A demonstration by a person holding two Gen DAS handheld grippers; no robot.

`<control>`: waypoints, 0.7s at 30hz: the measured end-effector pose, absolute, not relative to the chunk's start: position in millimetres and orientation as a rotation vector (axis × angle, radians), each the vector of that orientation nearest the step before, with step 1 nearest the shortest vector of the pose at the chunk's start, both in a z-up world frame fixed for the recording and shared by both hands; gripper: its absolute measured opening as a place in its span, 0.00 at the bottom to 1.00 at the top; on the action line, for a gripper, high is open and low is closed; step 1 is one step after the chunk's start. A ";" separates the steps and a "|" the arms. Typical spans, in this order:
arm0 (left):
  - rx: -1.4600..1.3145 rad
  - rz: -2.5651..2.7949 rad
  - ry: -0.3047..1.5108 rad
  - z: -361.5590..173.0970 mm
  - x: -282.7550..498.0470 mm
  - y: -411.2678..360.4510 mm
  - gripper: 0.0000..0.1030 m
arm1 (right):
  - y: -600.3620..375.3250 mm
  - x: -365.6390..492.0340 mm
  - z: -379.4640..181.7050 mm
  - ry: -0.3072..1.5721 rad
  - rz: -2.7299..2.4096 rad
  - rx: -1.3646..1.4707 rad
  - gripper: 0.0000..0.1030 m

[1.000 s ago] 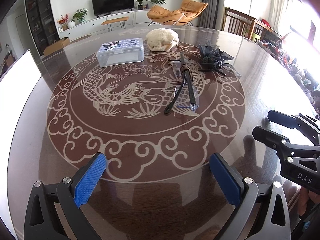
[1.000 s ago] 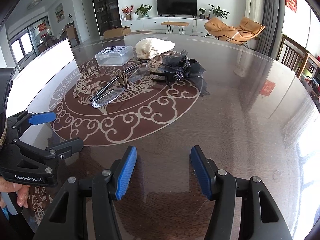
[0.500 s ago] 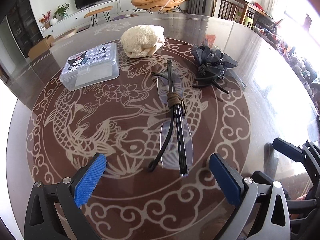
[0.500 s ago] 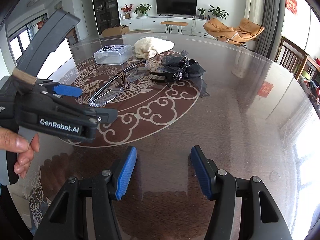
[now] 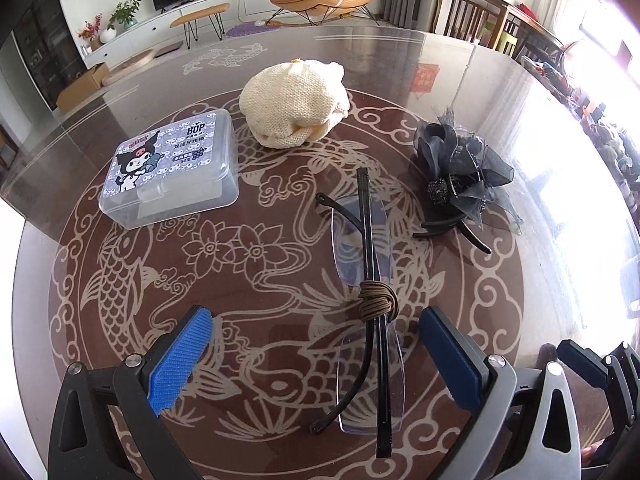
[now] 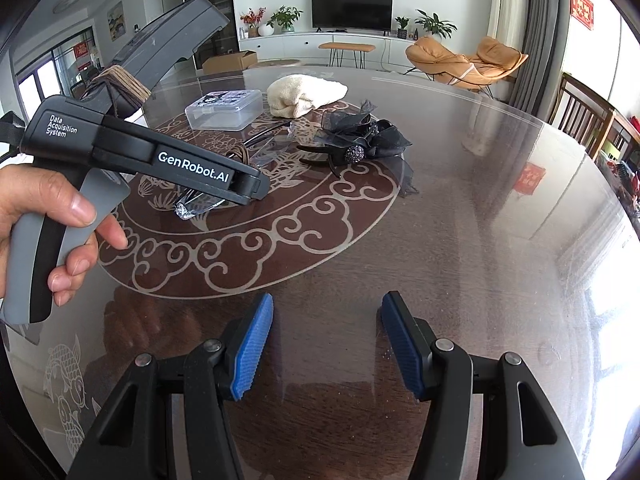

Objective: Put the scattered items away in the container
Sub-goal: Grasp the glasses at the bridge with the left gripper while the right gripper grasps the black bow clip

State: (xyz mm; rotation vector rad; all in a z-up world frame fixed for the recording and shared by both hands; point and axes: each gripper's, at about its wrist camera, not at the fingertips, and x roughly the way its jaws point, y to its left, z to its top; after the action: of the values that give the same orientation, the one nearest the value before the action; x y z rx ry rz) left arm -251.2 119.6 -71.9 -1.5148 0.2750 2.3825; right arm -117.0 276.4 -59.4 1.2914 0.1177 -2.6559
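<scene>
Clear-lensed glasses (image 5: 370,264) with black arms lie folded on the glass table, a brown hair tie (image 5: 376,300) knotted around them. My left gripper (image 5: 316,344) hangs open above them, and the near end of the glasses lies between its blue pads (image 5: 182,360), closer to the right one. Farther back are a clear lidded box (image 5: 172,172) with a cartoon label, a cream knitted cloth (image 5: 296,104) and a black bow hair clip (image 5: 460,172). My right gripper (image 6: 328,344) is open over bare table, nothing between its fingers. In the right wrist view the left tool covers part of the glasses (image 6: 200,204).
The round table (image 6: 460,240) carries a carved fish and cloud pattern under glass. A hand (image 6: 44,220) holds the left tool at the left of the right wrist view. Wooden chairs (image 5: 472,12) stand behind the far right rim.
My left gripper has moved forward across the table, so the glasses now lie between its fingers. It stayed open. The right gripper has not moved.
</scene>
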 end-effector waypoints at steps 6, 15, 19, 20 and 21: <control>-1.551 2.352 0.290 -70.6 -255.9 122.0 1.00 | 276.4 -117.1 -59.5 0.118 -2.656 1.291 0.58; -1.518 2.418 0.151 -54.9 -236.3 84.9 0.14 | 294.3 -118.0 -57.4 -0.063 -2.614 1.249 0.57; -1.502 2.475 0.200 -54.1 -202.9 54.9 0.14 | 329.1 -138.2 -53.0 -0.360 -2.599 1.183 0.57; -1.498 2.492 0.207 -54.7 -194.4 47.4 0.14 | 334.4 -150.0 -49.2 -0.395 -2.608 1.159 0.57; -1.495 2.512 0.204 -55.4 -187.6 39.8 0.14 | 336.3 -164.2 -44.7 -0.408 -2.613 1.136 0.57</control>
State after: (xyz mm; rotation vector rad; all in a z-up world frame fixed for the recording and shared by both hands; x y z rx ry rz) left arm -187.6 39.8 -55.4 -1.4951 0.2042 2.5118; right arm -164.2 336.3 -44.7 1.1361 -0.4076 -2.6130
